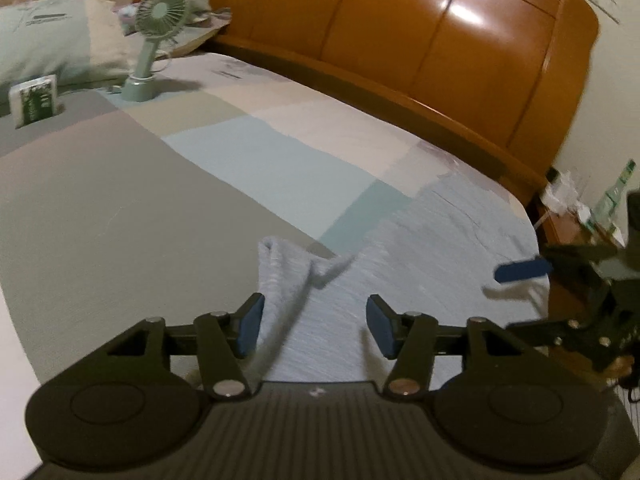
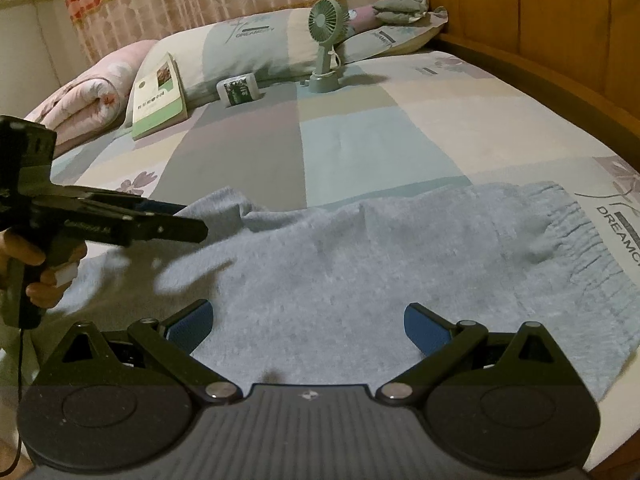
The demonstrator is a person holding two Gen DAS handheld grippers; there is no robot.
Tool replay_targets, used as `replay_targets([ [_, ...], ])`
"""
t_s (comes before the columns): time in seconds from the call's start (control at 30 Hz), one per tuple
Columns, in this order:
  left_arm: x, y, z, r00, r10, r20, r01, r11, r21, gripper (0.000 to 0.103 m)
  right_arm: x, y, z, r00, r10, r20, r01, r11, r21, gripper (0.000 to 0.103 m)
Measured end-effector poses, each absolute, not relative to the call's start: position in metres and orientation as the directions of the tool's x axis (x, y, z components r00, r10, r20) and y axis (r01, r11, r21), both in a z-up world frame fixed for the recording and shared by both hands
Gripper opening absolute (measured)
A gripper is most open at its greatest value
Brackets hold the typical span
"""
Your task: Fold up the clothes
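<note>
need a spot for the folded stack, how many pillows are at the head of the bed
2: a green-and-cream patchwork pillow behind the small green fan, and a second pillow against the wooden headboard. More may be hidden.

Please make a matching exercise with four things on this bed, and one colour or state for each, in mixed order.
Things:
1. fan
2. book
3. light blue garment
4. rolled quilt

Descriptions:
A. pink with flowers
B. spread flat near the claws
C. standing upright on its base
D. leaning against a pillow

Pairs: 1-C, 2-D, 3-B, 4-A
</note>
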State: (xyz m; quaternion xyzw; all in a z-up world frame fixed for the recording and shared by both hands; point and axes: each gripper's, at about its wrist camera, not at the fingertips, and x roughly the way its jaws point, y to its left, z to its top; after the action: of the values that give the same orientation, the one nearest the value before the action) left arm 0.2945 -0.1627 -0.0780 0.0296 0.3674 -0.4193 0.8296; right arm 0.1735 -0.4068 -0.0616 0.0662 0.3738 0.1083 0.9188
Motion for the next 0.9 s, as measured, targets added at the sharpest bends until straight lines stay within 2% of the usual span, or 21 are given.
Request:
replay_targets([
  [0.53, 0.263, -0.176, -0.075, 0.497, -0.592, -0.634, 0.744, 0.667, -0.04, 0.058, 0.168, -0.409, -0.062, 0.695, 0.232, -0.681, -0.144, 0.972, 0.184, 0.103],
  [0.73, 0.286, -0.178, -0.082, 0.451, -0.605, -0.656, 0.737, 0.667, -0.109, 0.059, 0.168, -0.406, -0.063, 0.69, 0.243, -0.682, -0.159, 0.97, 0.185, 0.103],
  [0.9, 0.334, -0.176, -0.09, 0.338, -0.648, -0.682, 0.701, 0.657, -0.277, 0.061, 0.168, -0.404, -0.065, 0.686, 0.243, -0.686, -0.161, 0.97, 0.183, 0.103],
])
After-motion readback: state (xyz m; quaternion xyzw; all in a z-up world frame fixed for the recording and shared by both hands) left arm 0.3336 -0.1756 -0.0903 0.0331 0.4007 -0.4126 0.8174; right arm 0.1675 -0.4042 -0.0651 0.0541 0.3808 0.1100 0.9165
